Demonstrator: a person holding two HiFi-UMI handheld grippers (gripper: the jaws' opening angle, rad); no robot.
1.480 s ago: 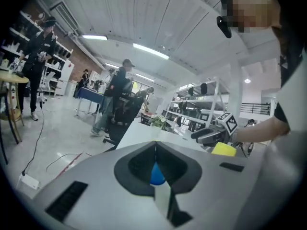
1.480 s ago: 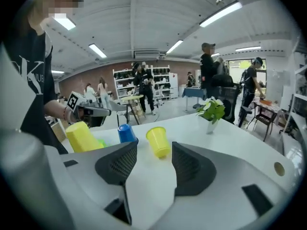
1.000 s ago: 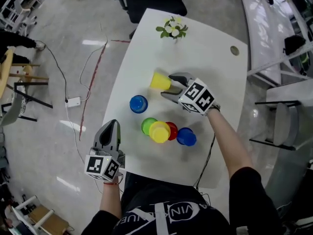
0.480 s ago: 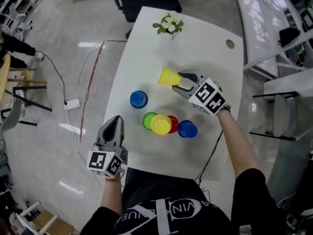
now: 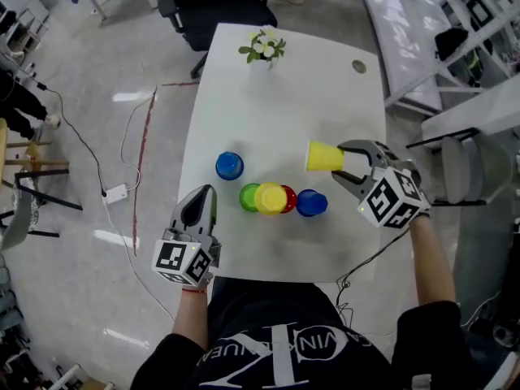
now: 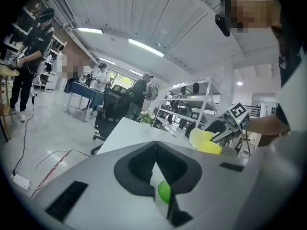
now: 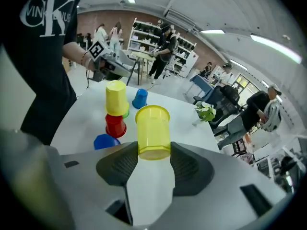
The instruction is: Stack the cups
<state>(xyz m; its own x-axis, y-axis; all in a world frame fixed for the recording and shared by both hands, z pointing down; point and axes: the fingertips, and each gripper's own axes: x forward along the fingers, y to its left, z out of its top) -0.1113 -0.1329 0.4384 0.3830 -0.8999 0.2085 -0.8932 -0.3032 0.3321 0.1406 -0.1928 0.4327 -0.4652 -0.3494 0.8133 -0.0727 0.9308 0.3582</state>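
My right gripper (image 5: 345, 166) is shut on a yellow cup (image 5: 324, 158) and holds it on its side above the table's right part; its jaws have just been closing on this cup (image 7: 153, 130). A row of cups stands at mid-table: green (image 5: 248, 197), a second yellow cup (image 5: 270, 197) standing highest, red (image 5: 288, 199) and blue (image 5: 311, 203). Another blue cup (image 5: 230, 166) stands alone to the left. My left gripper (image 5: 201, 204) hovers near the table's front left edge, jaws together and empty; the green cup (image 6: 164, 191) shows below its tips.
The white table (image 5: 284, 96) carries a small flower pot (image 5: 263, 47) at the far end and a round cable hole (image 5: 359, 67). A black chair (image 5: 203, 6) stands behind it. A cable and red tape lie on the floor at left. People stand in the background.
The right gripper closed on the yellow cup lying on the table, lifted it and carried it to the right and nearer. The left gripper shifted only slightly.
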